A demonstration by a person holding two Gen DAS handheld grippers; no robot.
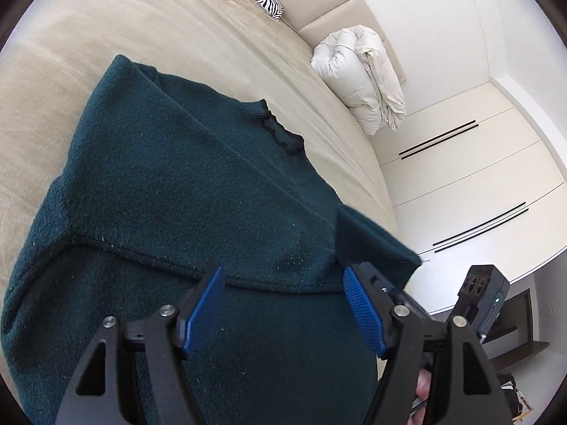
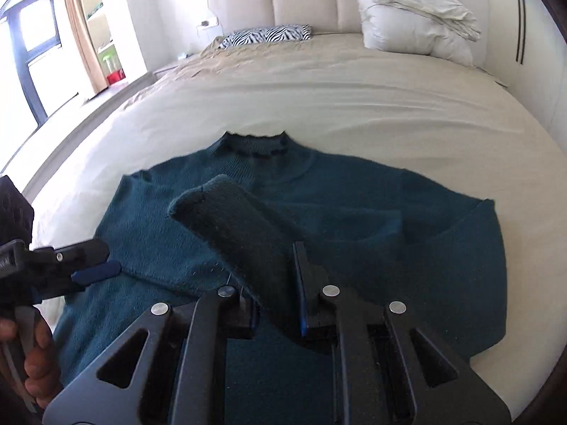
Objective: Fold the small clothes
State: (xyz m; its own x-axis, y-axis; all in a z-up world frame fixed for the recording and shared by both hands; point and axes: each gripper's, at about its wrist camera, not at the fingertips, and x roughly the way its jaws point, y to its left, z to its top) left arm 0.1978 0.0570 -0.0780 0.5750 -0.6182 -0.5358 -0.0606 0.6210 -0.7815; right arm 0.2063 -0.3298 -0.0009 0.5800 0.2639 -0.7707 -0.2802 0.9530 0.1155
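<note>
The right tool [image 2: 276,304] pinches one sleeve [image 2: 234,226] of the single teal sweater [image 2: 354,191] on the bed [image 2: 319,106]. The left tool [image 1: 283,304] hangs open above it, empty. One rolled duvet [image 2: 414,28] and one zebra pillow [image 2: 269,35] lie near the headboard.

No writing, label, brand or number can be read in either view.
</note>
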